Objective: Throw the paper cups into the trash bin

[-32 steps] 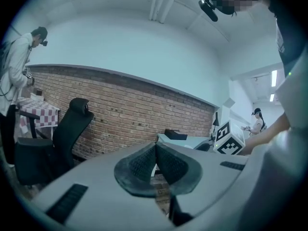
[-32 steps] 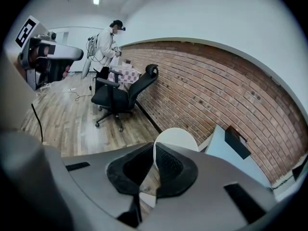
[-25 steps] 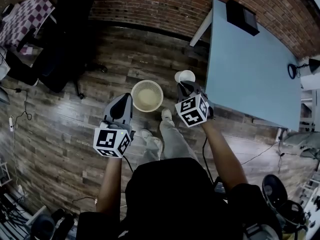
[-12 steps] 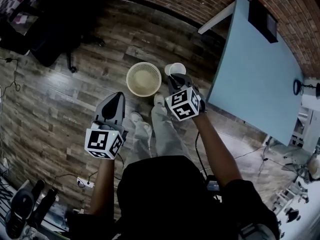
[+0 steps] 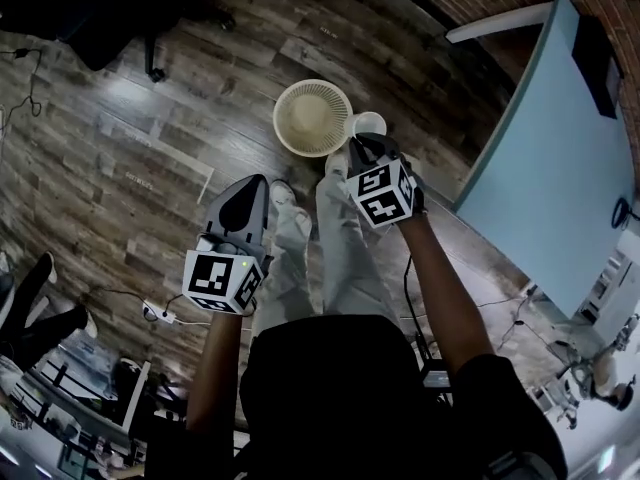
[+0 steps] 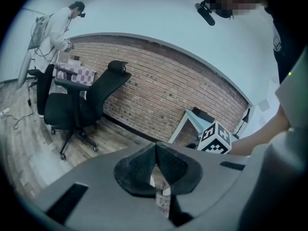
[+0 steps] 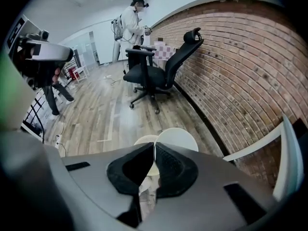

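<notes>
A round cream mesh trash bin (image 5: 313,118) stands on the wood floor in front of the person's feet. My right gripper (image 5: 366,145) is shut on the rim of a white paper cup (image 5: 369,123), which hangs just right of the bin's rim. In the right gripper view the cup (image 7: 179,137) sits between the pads of that gripper (image 7: 154,153), with the bin (image 7: 143,140) partly hidden behind it. My left gripper (image 5: 241,203) hangs to the left over the floor, with its jaws closed and nothing held. The left gripper view shows that gripper (image 6: 156,153) with its pads touching.
A light blue table (image 5: 560,168) stands to the right by the brick wall (image 7: 240,66). A black office chair (image 7: 154,71) is further back, and a person (image 7: 131,25) stands beyond it. A power strip (image 5: 160,315) and cables lie on the floor at the left.
Both grippers have come down toward the floor. The right one still grips the cup, now close beside the bin's rim. The left gripper stays closed and empty.
</notes>
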Motion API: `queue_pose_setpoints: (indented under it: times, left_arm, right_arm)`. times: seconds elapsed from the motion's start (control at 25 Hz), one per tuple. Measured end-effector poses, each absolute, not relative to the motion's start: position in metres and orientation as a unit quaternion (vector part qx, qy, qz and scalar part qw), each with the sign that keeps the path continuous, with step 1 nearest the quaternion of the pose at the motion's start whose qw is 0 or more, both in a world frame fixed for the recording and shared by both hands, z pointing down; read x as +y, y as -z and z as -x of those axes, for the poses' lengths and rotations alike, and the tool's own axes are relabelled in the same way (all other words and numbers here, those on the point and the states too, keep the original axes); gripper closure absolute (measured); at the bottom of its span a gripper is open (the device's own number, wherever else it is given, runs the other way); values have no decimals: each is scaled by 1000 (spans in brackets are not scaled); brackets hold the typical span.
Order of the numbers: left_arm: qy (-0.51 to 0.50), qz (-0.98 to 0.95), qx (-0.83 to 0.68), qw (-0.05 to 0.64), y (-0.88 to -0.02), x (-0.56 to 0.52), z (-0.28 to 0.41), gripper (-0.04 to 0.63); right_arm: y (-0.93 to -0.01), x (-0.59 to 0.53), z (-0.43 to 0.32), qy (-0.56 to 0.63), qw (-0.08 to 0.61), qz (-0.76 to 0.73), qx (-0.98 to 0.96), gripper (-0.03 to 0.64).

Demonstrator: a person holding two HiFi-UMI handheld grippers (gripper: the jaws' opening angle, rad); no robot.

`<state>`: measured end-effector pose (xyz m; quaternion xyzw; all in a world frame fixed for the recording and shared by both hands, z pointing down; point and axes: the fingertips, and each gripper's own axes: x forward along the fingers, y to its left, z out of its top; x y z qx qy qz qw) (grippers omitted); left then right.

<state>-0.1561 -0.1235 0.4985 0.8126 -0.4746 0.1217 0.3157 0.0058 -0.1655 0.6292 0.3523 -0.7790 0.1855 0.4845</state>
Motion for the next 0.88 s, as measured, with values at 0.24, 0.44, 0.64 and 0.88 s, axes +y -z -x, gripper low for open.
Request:
queue_pose_setpoints:
  times: [0.24,0.44,0.64,0.88]
  left_arm:
    - [-134,-804,-482,322,-543,-130,157,593]
    - [-142,-803,-473,334,-581,-142,150,593]
    - [-187,-818,-446,312,-626,-148,142,592]
    - [-203,-822,-432,312,-670,-154,136,593]
  right_arm:
    - [-667,-160,6,-204,482,-337,-782,600]
    - [-702,-161,9,-204,489,-325,-784,600]
    - [-740,-160,21,-199,493,-302,-791,600]
    - [-774,-154,33,-212,485,-298,-794,600]
